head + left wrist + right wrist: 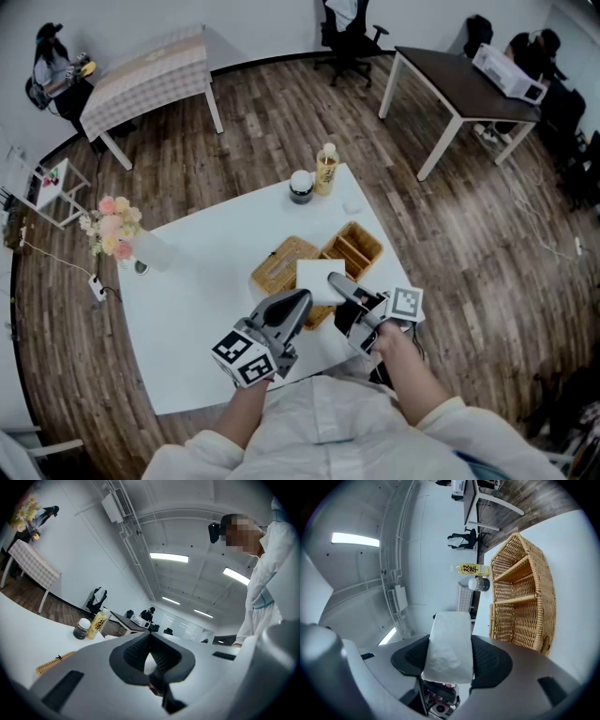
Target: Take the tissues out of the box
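Mid-extraction, I judge: right gripper pinches a white tissue, wicker box just ahead below it; left gripper, jaws together, sits alongside; next calls for lifting clear

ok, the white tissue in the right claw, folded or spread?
Folded. The white tissue is a flat, straight-edged rectangle, clamped in the right claw.

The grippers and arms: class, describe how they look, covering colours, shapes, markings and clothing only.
Both the left gripper and the right gripper have smooth grey moulded jaws, lined inside with dark textured pads. Each carries a cube with black square markers on white faces. No cables show. The person wears pale long sleeves.
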Tool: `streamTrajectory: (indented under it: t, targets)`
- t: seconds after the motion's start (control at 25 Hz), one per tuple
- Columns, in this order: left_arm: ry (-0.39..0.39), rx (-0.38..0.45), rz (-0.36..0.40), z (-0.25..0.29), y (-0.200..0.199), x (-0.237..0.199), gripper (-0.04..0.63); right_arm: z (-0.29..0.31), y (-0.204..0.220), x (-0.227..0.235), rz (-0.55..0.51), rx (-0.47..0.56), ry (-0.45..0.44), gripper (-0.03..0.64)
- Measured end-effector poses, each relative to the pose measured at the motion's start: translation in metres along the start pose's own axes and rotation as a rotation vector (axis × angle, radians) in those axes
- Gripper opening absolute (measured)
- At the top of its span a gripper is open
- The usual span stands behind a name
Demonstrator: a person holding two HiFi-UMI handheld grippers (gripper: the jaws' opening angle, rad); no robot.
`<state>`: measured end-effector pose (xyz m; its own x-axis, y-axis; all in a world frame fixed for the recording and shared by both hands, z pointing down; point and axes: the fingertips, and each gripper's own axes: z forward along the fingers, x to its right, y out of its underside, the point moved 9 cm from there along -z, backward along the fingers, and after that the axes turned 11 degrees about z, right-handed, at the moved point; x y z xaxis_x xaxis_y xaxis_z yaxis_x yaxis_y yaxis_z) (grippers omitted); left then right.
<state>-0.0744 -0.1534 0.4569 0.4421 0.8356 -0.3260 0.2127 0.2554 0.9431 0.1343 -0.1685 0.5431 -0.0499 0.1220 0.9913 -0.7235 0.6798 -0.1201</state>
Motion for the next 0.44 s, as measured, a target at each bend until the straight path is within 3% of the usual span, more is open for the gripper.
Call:
streamTrajectory:
  t: [0.44]
  targets:
    - [0.005,0.004,-0.022,0.0029,0.0047,0.0028,0.001,-0.0066,0.0008,0.0011,-0.009,-0.007,0.006,0.268]
